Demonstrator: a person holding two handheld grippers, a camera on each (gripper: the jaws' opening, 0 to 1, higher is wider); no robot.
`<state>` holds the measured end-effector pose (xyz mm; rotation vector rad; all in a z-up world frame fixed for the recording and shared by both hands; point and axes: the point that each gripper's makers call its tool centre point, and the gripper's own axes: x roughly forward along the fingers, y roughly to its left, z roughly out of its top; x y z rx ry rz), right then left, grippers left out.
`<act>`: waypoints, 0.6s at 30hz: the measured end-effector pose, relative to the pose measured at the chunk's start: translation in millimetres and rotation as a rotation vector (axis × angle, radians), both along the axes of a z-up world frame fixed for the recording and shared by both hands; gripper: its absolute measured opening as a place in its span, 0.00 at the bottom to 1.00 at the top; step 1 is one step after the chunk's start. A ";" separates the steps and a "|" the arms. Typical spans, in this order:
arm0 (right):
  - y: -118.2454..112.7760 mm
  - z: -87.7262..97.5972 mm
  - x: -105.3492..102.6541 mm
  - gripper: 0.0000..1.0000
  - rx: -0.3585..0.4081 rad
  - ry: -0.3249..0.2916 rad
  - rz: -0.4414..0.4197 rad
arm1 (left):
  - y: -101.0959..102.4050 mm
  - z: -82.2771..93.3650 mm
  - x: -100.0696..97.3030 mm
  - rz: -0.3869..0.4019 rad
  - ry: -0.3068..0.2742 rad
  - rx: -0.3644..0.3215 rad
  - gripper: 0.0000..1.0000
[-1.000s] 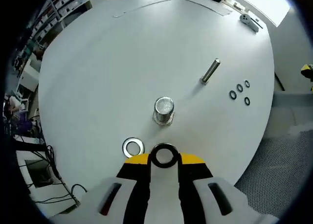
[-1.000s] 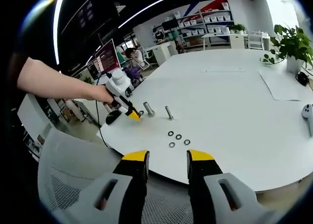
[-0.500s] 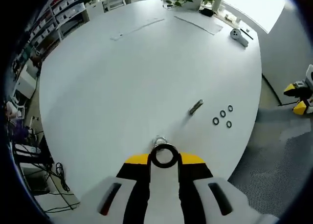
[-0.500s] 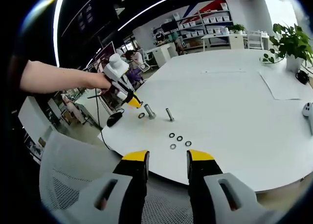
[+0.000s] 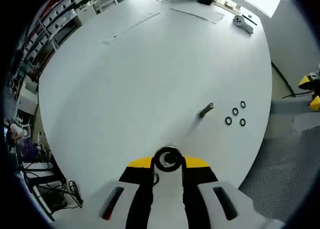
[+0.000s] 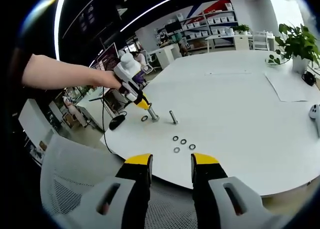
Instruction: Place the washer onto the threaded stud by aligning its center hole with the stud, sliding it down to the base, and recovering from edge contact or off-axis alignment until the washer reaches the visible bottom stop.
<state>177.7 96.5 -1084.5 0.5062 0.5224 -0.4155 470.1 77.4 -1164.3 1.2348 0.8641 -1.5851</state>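
Washer (image 5: 168,159): clamped in left hand-held gripper (image 5: 168,164), directly over upright threaded stud (image 6: 151,112) on white surface (image 5: 150,74). Right hand-held gripper (image 6: 170,161): jaws apart, idle off the surface edge. Advice: centre the hole on the stud's axis, keep washer level, lower gently; if an edge catches, lift slightly and re-centre.

You've got a big round white table (image 6: 240,104), shelves (image 6: 220,21) along the back wall, a plant (image 6: 298,41), and a mesh chair (image 6: 75,189) close by.
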 end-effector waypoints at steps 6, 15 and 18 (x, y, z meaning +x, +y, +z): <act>-0.6 -0.2 0.4 0.33 0.000 0.001 0.000 | -0.7 -2.9 -1.6 0.005 0.010 0.022 0.19; -1.1 -0.8 0.1 0.33 0.000 0.004 0.000 | -0.9 -8.3 -3.8 -0.006 0.016 0.032 0.19; -0.8 -1.0 0.3 0.33 0.000 0.007 0.002 | -4.3 -17.0 -2.8 -0.011 0.011 0.036 0.19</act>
